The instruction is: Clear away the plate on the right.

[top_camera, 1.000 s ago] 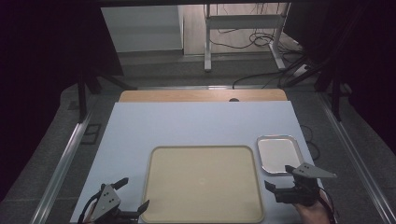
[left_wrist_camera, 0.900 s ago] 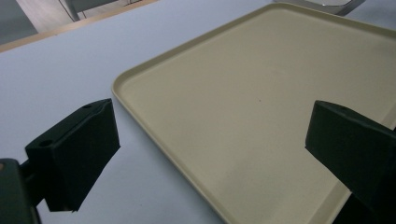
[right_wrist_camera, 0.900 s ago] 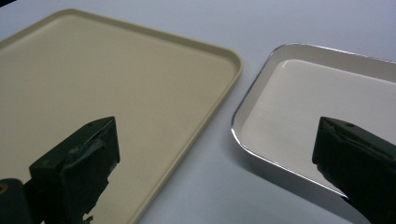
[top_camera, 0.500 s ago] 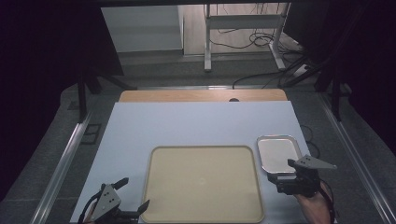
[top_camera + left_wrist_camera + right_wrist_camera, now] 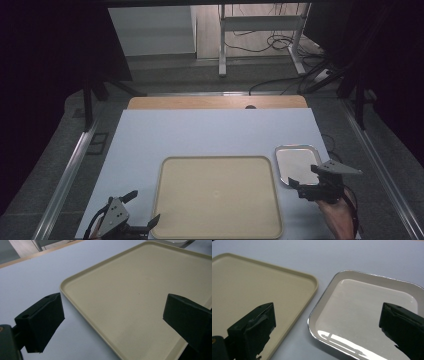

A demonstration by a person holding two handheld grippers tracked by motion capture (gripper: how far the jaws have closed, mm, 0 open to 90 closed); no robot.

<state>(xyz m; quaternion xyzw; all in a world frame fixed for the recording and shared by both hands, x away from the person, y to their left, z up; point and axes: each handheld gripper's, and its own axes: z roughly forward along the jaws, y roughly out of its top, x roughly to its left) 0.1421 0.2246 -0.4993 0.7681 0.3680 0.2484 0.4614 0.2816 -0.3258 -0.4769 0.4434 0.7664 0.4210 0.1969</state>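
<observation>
i kept both hand-held grippers, left [image 5: 141, 209] and right [image 5: 306, 178], open and empty. the pale blue counter [image 5: 215, 132] carried a beige tray [image 5: 216, 195] beside a steel tray [image 5: 296, 161]. dark room behind, cables on the floor [image 5: 260, 42].

1. Your big tray [image 5: 217, 200]: plain beige all over, no pattern, with one tiny dark speck near its middle.
2. Your small tray [image 5: 297, 162]: shiny silver rim, pale mirror-like floor with whitish streaks of reflected light.
3. Your table [image 5: 210, 132]: flat pale blue-white top; a light brown wooden strip along the far edge.
4. Your left gripper [image 5: 140, 212]: black jaws, grey side plate.
5. Your right gripper [image 5: 299, 182]: black jaws, grey top plate.
</observation>
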